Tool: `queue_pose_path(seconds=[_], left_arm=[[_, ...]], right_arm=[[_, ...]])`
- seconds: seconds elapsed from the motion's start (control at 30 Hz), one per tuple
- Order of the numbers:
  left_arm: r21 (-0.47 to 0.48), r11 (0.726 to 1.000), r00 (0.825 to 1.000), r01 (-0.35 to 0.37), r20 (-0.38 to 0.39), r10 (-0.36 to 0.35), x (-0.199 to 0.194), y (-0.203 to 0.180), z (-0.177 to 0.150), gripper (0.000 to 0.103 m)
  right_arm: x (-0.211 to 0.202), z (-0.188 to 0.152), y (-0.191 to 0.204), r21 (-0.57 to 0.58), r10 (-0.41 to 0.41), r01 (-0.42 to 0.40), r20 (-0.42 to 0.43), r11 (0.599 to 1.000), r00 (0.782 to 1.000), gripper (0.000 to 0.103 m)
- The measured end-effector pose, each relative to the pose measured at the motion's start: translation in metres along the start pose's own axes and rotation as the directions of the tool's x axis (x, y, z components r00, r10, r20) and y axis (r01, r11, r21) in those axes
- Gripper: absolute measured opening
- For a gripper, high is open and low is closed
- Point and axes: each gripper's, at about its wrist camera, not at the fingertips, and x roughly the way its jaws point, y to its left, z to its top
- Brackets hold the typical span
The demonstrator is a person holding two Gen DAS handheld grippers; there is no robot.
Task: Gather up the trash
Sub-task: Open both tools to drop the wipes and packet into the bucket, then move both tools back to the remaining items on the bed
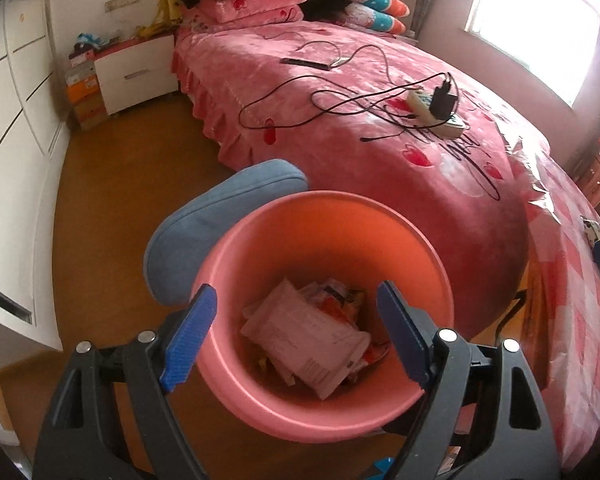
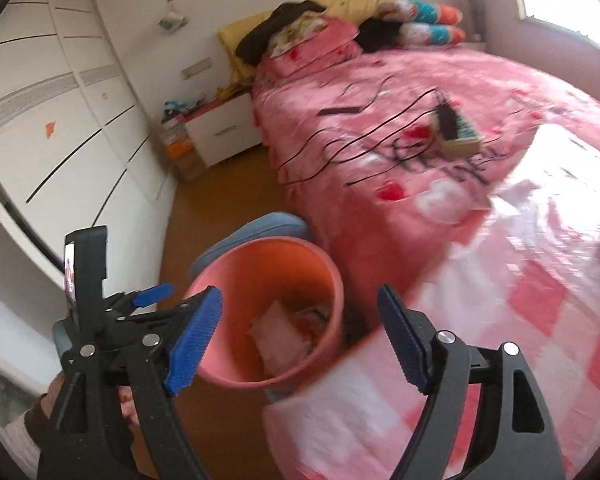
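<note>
A pink round trash bin (image 1: 260, 396) stands on the floor beside the bed, holding crumpled paper and wrappers (image 1: 312, 332). My left gripper (image 1: 296, 336) is open and empty, right above the bin's mouth. The bin also shows in the right wrist view (image 2: 236, 372), with paper (image 2: 276, 332) inside. My right gripper (image 2: 300, 336) is open and empty, above the bin's right rim and the edge of a pink checked cloth (image 2: 520, 300). The left gripper's body (image 2: 96, 312) shows at the left of that view. A small wrapper-like item (image 1: 592, 232) lies on the cloth at the far right.
A pink bed (image 1: 380, 120) carries black cables (image 1: 340, 104), a power strip with charger (image 1: 440, 108) and pillows (image 1: 256, 0). A blue cushion (image 1: 204, 232) lies behind the bin. A white nightstand (image 1: 136, 72) and white wardrobe (image 1: 12, 120) stand to the left. The floor is brown wood.
</note>
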Motion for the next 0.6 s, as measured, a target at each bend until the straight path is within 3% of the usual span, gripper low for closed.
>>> queue_pose_path(seconds=[0.17,0.6], left_arm=[[0.046,0.999,1.000,0.020,0.008,-0.021,-0.008,-0.022,0.000,0.083],[0.137,0.988,0.997,0.072,0.015,-0.075,-0.023,-0.075,-0.002,0.083]], right_arm=[[-0.023,-0.011,-0.019,0.032,-0.053,0.052,0.042,0.998,0.998,0.086],[-0.058,-0.037,-0.060,0.099,-0.106,0.098,0.085,0.990,0.991,0.086]])
